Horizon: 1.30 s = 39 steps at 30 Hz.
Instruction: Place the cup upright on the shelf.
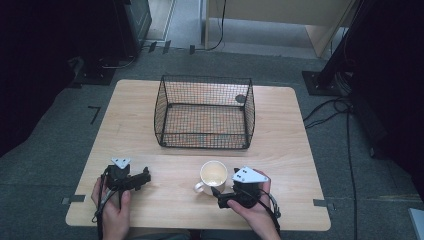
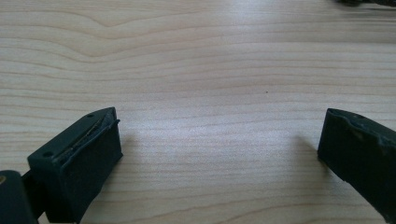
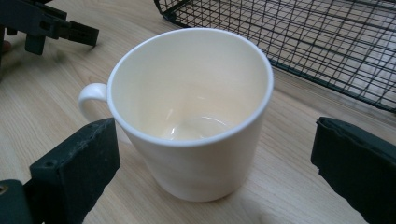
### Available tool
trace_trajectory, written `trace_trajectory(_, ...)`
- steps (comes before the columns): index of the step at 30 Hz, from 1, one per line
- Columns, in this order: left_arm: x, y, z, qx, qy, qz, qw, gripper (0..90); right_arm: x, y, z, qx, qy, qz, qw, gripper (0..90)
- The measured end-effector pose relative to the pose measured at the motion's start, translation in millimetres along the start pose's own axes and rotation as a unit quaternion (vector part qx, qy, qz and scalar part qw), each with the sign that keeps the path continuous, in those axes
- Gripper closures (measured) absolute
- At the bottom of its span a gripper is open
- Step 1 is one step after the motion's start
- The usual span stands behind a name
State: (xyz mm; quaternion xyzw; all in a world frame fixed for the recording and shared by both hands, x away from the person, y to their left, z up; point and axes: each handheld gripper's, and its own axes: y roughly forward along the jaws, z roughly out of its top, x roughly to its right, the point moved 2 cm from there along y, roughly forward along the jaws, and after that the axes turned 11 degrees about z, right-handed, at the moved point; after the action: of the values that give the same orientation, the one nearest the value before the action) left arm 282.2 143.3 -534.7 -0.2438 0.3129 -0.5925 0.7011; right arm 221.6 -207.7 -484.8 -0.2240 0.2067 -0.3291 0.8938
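**One mug framed for a side grasp, basket waiting behind**

One white mug (image 3: 189, 116) is set upright near the front edge of the table (image 1: 295, 150), a little right of the middle, with its handle turned toward the front-left corner. It is seen to be empty in the right gripper view. The right gripper (image 3: 212, 158) is held just beside it with its jaws spread wide, one on each side of the mug's body and neither touching it. The left gripper (image 1: 146, 176) is rested near the front-left corner, its jaws likewise parted over bare wood and nothing held between them. A black wire basket (image 1: 205, 112) is placed toward the back edge, directly behind the mug and apart from it.

The step in hand is judged to be the closing of the right gripper on the mug, most likely for a lift into the basket. It would be done best if the jaws were pushed further forward first, so that the pads are brought level with the widest part of the wall rather than its near curve. The jaws should be kept low on the body, below the rim, and clear of the handle. Glazed ceramic is likely to be slippery, so a slow, even squeeze is advised, and the mug should be kept upright as it is raised over the basket's front wall.
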Motion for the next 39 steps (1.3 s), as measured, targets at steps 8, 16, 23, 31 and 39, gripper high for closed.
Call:
trace_trajectory(8, 0.0, 0.0, 0.0, 0.000, 0.000, 0.000, 1.0000, 0.0, -4.8, 15.6, 0.8, -0.012, -0.006, 0.005, 0.9999, 0.8)
trace_trajectory(16, 0.0, 0.0, 0.0, 0.000, 0.000, 0.000, 1.0000, 0.0, -8.0, 28.6, 3.1, -0.018, -0.015, 0.003, 0.9997, 0.8)
trace_trajectory(23, 0.0, 0.0, 0.0, 0.000, 0.000, 0.000, 1.0000, 0.0, -6.8, 39.2, 1.8, -0.029, -0.023, -0.012, 0.9992, 0.9)
trace_trajectory(31, 0.0, 0.0, 0.0, 0.000, 0.000, 0.000, 1.0000, 0.0, -9.4, 46.0, 2.3, -0.016, -0.033, -0.027, 0.9990, 2.2)
trace_trajectory(39, 0.1, 0.0, 0.0, 0.001, 0.002, -0.001, 1.0000, 0.0, -8.9, 46.8, -0.1, -0.001, -0.034, -0.036, 0.9988, 7.8)
